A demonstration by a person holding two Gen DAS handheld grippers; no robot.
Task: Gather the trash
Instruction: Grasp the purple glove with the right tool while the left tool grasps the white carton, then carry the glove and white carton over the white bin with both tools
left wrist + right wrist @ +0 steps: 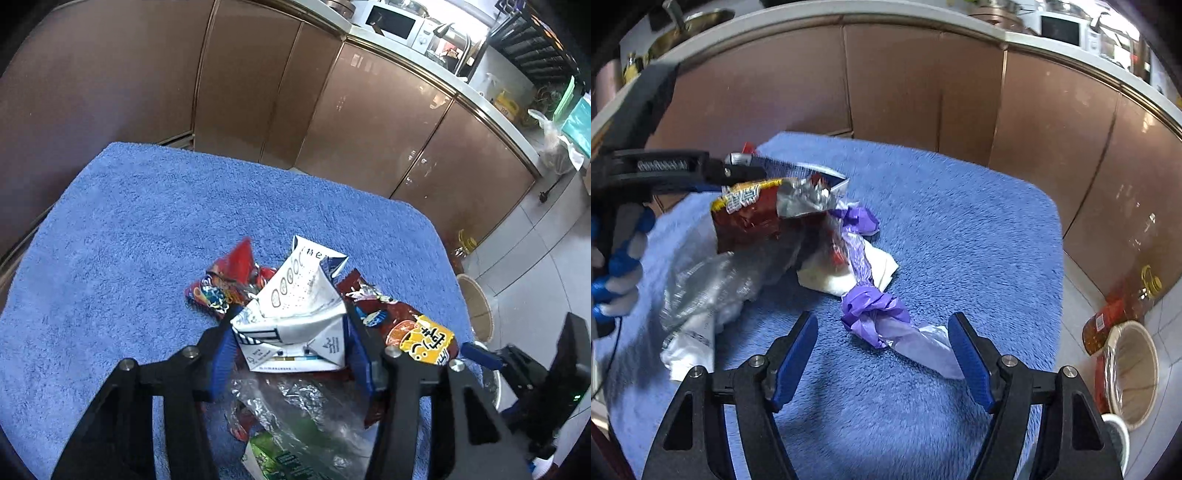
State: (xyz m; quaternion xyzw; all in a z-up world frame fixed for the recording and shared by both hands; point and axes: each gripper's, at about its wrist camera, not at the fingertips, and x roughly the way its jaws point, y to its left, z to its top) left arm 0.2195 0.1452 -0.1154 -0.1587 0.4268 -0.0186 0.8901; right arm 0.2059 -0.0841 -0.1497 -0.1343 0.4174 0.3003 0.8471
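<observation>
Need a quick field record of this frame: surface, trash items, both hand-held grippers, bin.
surface: blue towel covering the table
left hand-held gripper: pads against both sides of a crumpled white carton
right hand-held gripper: open, a purple wrapper on the towel between its fingers, not gripped
other trash: red snack bag, clear plastic film, green pack, white tissue
bin: round basket on the floor beside the table
setting: brown kitchen cabinets behind

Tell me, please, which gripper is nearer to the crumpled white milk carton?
Left. The left gripper has its jaws around the crumpled white milk carton; the right gripper hovers apart, over a purple wrapper.
</observation>
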